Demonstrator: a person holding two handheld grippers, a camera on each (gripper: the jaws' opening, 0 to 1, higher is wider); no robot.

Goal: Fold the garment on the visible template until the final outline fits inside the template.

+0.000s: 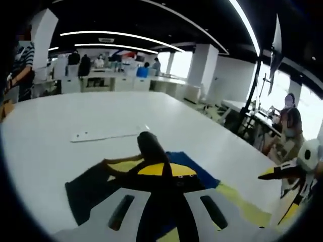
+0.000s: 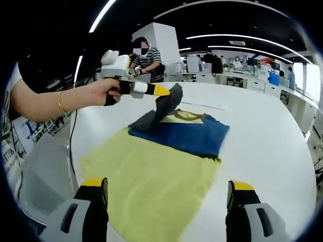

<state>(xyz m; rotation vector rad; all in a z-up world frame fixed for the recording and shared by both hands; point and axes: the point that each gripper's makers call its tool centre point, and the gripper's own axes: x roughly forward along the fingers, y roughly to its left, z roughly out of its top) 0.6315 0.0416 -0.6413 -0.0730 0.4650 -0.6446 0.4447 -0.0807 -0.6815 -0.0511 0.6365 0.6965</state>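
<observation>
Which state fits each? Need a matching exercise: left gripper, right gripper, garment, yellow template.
Things:
1. left gripper
2. right gripper
3. garment
4. template

States:
A. flat yellow sheet on the white table
B. open, nothing between its jaws
C. blue and yellow, lying partly on the template, dark sleeve lifted
D. shut on a dark sleeve, held by a hand

Pairs: 1-D, 2-B, 3-C, 4-A
</observation>
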